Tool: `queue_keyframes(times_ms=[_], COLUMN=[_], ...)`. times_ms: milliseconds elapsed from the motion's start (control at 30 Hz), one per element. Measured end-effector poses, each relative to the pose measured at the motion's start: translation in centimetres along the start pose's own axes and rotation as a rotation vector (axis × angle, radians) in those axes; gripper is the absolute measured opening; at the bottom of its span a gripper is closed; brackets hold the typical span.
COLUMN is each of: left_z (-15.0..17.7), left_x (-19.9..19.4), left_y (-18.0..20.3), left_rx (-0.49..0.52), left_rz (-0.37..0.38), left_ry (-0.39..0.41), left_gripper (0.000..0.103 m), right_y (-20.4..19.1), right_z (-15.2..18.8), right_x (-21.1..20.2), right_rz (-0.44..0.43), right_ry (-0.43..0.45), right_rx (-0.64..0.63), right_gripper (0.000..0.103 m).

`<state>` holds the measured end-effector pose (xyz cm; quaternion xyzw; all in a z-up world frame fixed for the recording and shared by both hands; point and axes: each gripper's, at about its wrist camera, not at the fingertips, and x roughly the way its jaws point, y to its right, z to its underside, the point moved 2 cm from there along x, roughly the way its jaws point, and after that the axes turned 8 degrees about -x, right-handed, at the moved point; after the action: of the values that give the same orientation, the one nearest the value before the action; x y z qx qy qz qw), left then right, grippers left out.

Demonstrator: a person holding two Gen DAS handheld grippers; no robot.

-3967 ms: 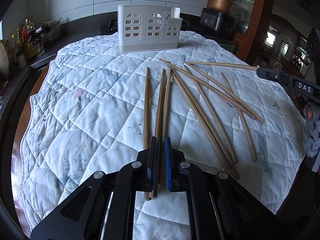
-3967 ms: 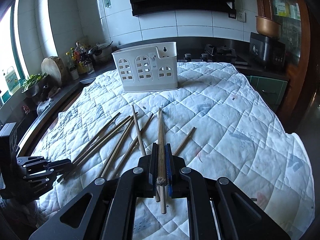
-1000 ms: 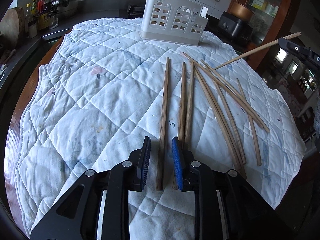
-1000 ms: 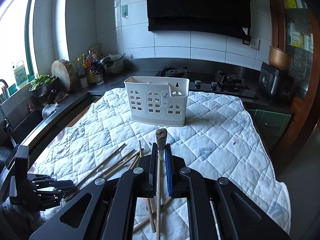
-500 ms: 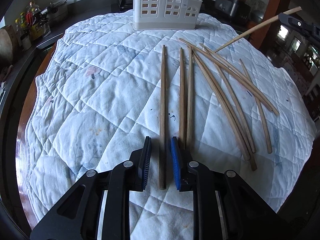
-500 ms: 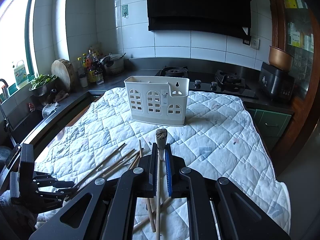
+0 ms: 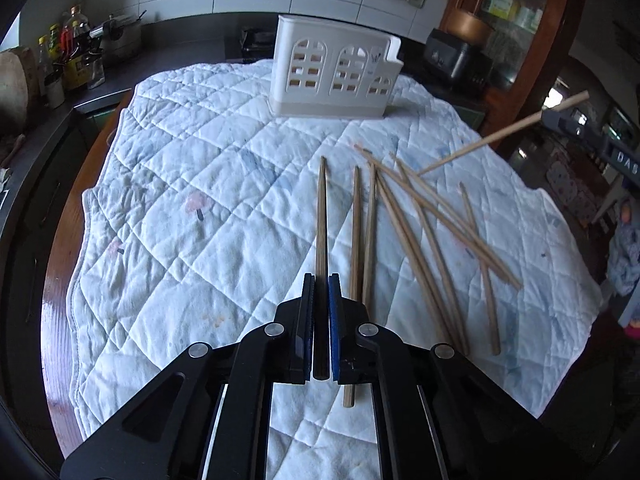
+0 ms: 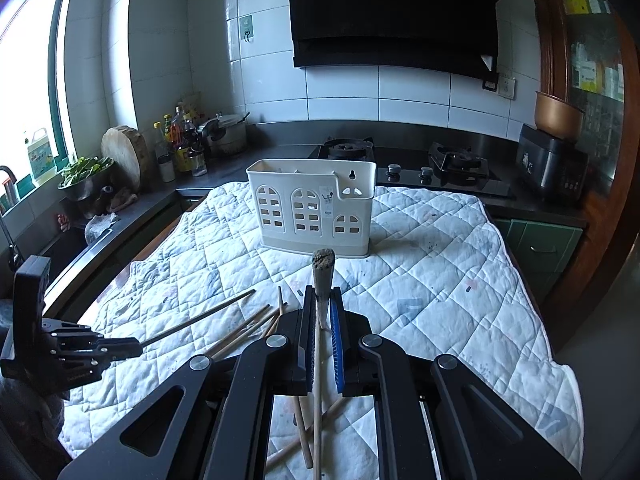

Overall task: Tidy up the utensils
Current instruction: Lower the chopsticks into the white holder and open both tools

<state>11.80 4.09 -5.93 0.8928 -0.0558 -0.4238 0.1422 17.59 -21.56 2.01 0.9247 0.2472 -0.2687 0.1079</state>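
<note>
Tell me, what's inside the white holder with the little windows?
The white holder looks empty: from the right wrist view, only its top dividers show, with no chopsticks sticking out. The bottoms of the compartments are hidden by its walls.

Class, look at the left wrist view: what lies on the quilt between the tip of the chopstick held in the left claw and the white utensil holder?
Only bare quilt; the left claw grips its chopstick, whose tip stops short of the utensil holder.
</note>
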Motion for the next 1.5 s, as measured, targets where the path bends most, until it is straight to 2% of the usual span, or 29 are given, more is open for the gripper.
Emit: queue_keyframes(times_ms=[333, 667, 900, 1133, 1333, 1500], left_z=[-4.2, -10.8, -17.0, -24.4, -29.8, -31.9], left_x=[-1.7, -2.9, -3.7, -6.1, -6.6, -4.1], left_y=[0.9, 3.3, 5.5, 7.2, 7.5, 7.3], left_rx=[-0.019, 0.047, 0.104, 0.126, 0.092, 0.065], left_rz=[0.056, 0.088, 0.073, 0.054, 0.022, -0.007], left_ry=[0.111, 0.164, 0.203, 0.336, 0.459, 0.48], left_gripper=[0.005, 0.005, 0.005, 0.005, 0.005, 0.005], right_y=[0.0, 2.1, 4.1, 5.5, 6.9, 7.8], right_z=[-2.1, -8.9, -15.2, -20.1, -21.7, -22.0], right_x=[0.1, 0.2, 1.7, 4.7, 8.4, 11.2], right_rz=[-0.018, -0.018, -0.031, 0.019, 0.054, 0.05], right_ry=[0.02, 0.059, 0.093, 0.134, 0.152, 0.154], right_rx=[-0.014, -0.047, -0.032, -0.019, 0.003, 0.027], right_gripper=[0.007, 0.007, 0.007, 0.007, 0.007, 0.007])
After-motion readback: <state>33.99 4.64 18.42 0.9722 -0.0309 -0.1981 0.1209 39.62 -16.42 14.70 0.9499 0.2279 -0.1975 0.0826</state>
